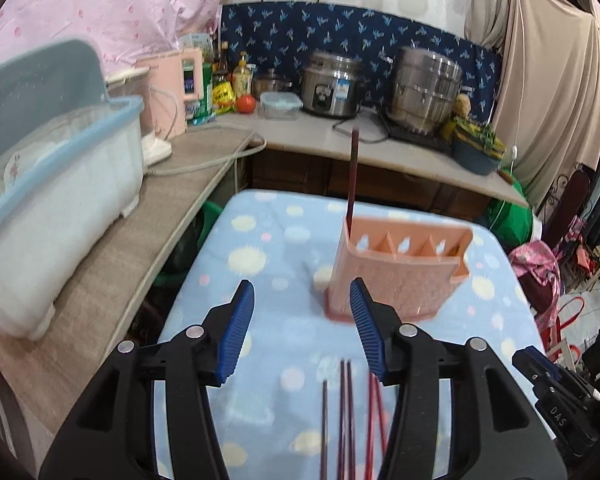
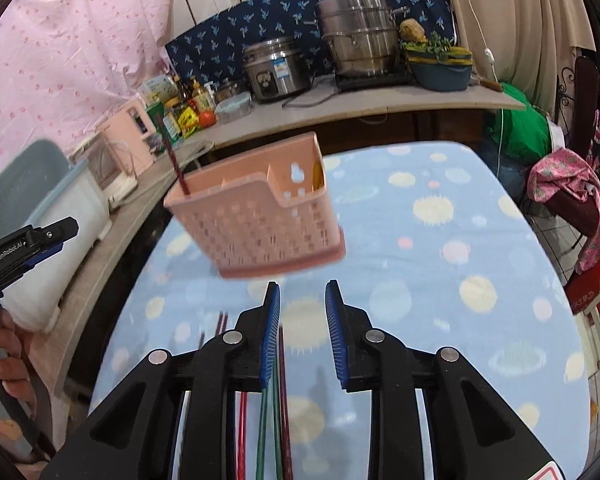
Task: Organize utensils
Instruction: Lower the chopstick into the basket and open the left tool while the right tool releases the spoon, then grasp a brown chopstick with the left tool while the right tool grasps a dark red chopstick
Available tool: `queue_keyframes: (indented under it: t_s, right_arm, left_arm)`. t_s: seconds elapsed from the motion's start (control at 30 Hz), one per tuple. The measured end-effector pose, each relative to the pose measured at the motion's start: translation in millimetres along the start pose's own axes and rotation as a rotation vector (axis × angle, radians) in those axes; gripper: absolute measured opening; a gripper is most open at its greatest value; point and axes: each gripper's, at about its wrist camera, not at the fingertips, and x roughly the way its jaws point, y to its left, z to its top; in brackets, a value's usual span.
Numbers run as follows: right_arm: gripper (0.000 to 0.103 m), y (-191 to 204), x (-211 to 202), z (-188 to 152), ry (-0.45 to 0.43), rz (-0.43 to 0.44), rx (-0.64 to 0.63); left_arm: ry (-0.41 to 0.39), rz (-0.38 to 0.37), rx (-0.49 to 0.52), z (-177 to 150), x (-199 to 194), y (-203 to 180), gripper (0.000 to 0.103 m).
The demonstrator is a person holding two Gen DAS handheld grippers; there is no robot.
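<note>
Chopsticks [image 1: 346, 420] on spotted blue cloth [image 1: 276, 320] beside pink holder [image 1: 400, 268], kitchen counter [image 1: 320, 132] behind; both grippers' fingers spread.

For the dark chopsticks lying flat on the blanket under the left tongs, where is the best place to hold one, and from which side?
Probably grip a dark chopstick at mid-shaft, from straight above. It lies flat on the blanket, pointing toward the pink holder, so the open left tongs should straddle it crosswise and pinch its thin sides.

I'm looking at a lived-in home kitchen w/ a rice cooker [image 1: 332, 90], stacked steel steamer pot [image 1: 426, 88], sauce bottles [image 1: 240, 76] & a tomato [image 1: 245, 103] along the tabletop [image 1: 300, 132], plus a dish-drainer tub [image 1: 52, 200] and cloth-draped walls.
</note>
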Motion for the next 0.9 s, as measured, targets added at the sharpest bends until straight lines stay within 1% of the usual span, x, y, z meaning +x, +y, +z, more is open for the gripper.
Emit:
queue_keyframes:
  t_s: [0.23,0.37,0.53,0.67,0.9]
  right_arm:
    - [0.024,-1,-8,-68,0.1,-0.029,-0.028]
    - [0.024,-4,-13,-95,0.139,-0.025,-0.019]
    - [0.024,-1,-16,-121,0.177,-0.017,-0.033]
    - [0.024,5,-15,-138,0.192,-0.029,-0.065]
    - [0.024,10,-9,-155,0.222,-0.029,-0.084]
  left_arm:
    - [0.114,0.01,-0.001,-63,2,11,0.048]
    - [0.165,0.012,0.001,-94,1,14,0.048]
    - [0.219,0.012,0.011,-125,-2,13,0.048]
    - [0.255,0.005,0.019,-145,-3,9,0.048]
    - [0.283,-0.006,0.044,-167,-6,1,0.048]
